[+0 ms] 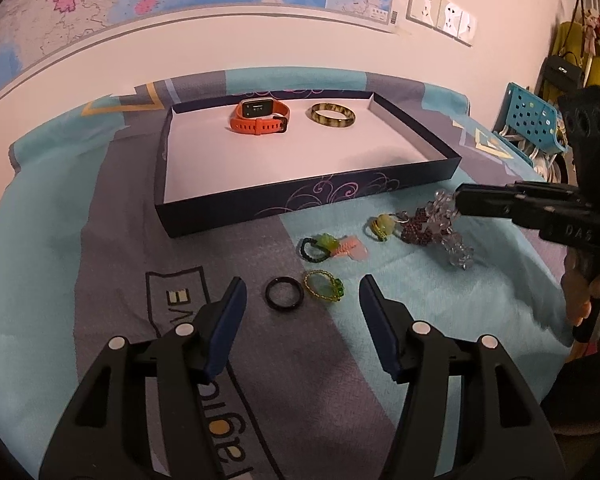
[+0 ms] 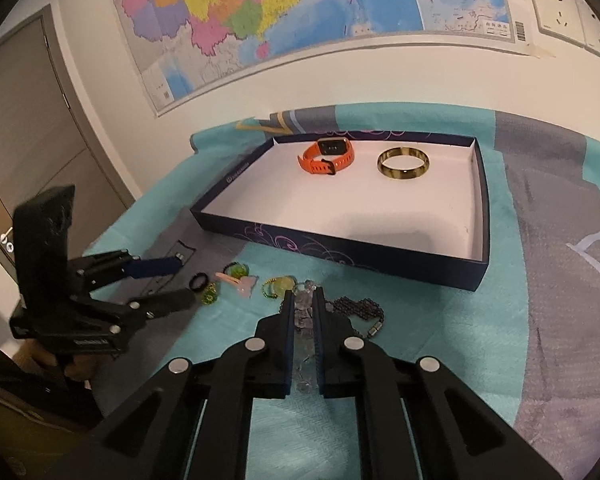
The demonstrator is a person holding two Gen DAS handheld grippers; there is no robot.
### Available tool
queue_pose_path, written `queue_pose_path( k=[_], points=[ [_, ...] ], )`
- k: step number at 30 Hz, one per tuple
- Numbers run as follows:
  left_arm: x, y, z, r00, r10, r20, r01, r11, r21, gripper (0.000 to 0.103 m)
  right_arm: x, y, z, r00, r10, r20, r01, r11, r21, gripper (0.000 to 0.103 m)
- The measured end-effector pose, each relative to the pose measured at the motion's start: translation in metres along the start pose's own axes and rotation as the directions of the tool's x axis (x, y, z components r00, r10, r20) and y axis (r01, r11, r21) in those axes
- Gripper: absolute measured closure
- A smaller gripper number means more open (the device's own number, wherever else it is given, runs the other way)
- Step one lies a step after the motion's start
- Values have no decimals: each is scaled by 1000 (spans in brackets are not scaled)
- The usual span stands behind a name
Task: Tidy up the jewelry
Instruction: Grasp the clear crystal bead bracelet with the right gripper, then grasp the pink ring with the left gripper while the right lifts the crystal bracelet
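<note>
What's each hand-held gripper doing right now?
Left hand-held gripper: open, holding nothing.
Right hand-held gripper: closed on the clear crystal bead bracelet.

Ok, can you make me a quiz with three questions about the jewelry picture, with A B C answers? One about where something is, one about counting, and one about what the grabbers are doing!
1. Where is the orange watch?
A. Inside the box
B. On the blanket
C. In the left gripper

2. How many pieces lie inside the box?
A. One
B. Two
C. Four

3. What is the right gripper doing?
A. Open and holding nothing
B. Closed on the clear bead bracelet
C. Closed on the black ring

Answers:
1. A, the watch sits on the box's white floor near the back wall.
2. B, only the watch and the gold bangle are in it.
3. B, its jaws squeeze the clear bead bracelet, while the left gripper hangs open above the black ring.
</note>
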State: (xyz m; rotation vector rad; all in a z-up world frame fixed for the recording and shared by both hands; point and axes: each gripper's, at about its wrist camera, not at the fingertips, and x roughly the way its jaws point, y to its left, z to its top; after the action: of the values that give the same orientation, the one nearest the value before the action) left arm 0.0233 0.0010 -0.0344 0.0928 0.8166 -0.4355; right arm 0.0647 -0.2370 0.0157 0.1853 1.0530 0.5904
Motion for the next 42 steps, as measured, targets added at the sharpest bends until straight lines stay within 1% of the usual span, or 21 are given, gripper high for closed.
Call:
queue_pose_path(
  k=[2, 4, 6, 10, 11, 13, 14, 16, 19, 21, 27, 29, 30, 32, 36, 37, 39, 42],
  points=[
    [0, -2, 1, 1000, -8, 4, 8, 1000, 8, 48, -3, 0, 0, 1000, 24, 6, -24, 1000, 11, 96],
    [0, -6, 3, 1000, -26, 8, 25, 999, 21, 54, -5, 0, 1, 999, 36, 10, -36, 999, 16, 96],
    [2, -12, 6, 999, -45, 9, 45, 998, 41, 57, -8, 1, 2, 999, 45, 17, -45, 999, 14, 96],
    [7, -22, 11, 999, -30, 22, 28, 996, 82, 58, -10, 3, 2, 998, 54, 19, -54, 998, 15, 96],
    [9, -22, 13, 999, -36, 22, 34, 996, 86, 58, -10, 3, 2, 998, 53, 19, -53, 998, 16, 96],
    [12, -23, 16, 998, -53, 16, 51, 995, 84, 65, -9, 3, 1, 998, 55, 19, -55, 998, 21, 96],
    [15, -23, 18, 998, -59, 12, 58, 995, 85, 67, -10, 3, 1, 998, 56, 21, -56, 998, 23, 96],
    [18, -23, 20, 999, -50, 11, 48, 995, 88, 69, -9, 4, 1, 998, 61, 24, -61, 998, 28, 96],
    [19, -23, 22, 998, -65, 10, 64, 994, 92, 85, -7, 3, 0, 998, 60, 16, -61, 997, 38, 96],
    [21, -26, 21, 998, -65, 4, 65, 993, 102, 91, -6, 2, -1, 998, 62, 11, -62, 997, 47, 96],
    [20, -35, 17, 998, -66, -9, 66, 988, 137, 91, -7, 2, -1, 998, 65, 14, -66, 997, 49, 96],
    [21, -35, 16, 996, -85, -20, 87, 988, 129, 91, -8, 2, -1, 998, 68, 16, -68, 996, 49, 96],
    [22, -34, 16, 996, -85, -26, 88, 988, 125, 94, -8, 2, -1, 998, 68, 16, -69, 996, 48, 96],
    [26, -33, 16, 996, -86, -38, 90, 989, 120, 94, -8, 3, -1, 997, 71, 16, -71, 996, 47, 96],
    [31, -29, 16, 992, -109, -59, 115, 988, 100, 94, -10, 2, -1, 997, 75, 22, -76, 996, 49, 96],
    [31, -29, 16, 992, -112, -60, 118, 988, 99, 94, -10, 2, 0, 997, 75, 23, -76, 996, 49, 96],
    [31, -29, 16, 992, -109, -60, 114, 989, 97, 99, -11, 3, 0, 997, 76, 25, -77, 996, 51, 96],
    [32, -29, 17, 992, -107, -66, 113, 989, 94, 99, -12, 3, 1, 996, 80, 28, -81, 995, 52, 96]
  ],
)
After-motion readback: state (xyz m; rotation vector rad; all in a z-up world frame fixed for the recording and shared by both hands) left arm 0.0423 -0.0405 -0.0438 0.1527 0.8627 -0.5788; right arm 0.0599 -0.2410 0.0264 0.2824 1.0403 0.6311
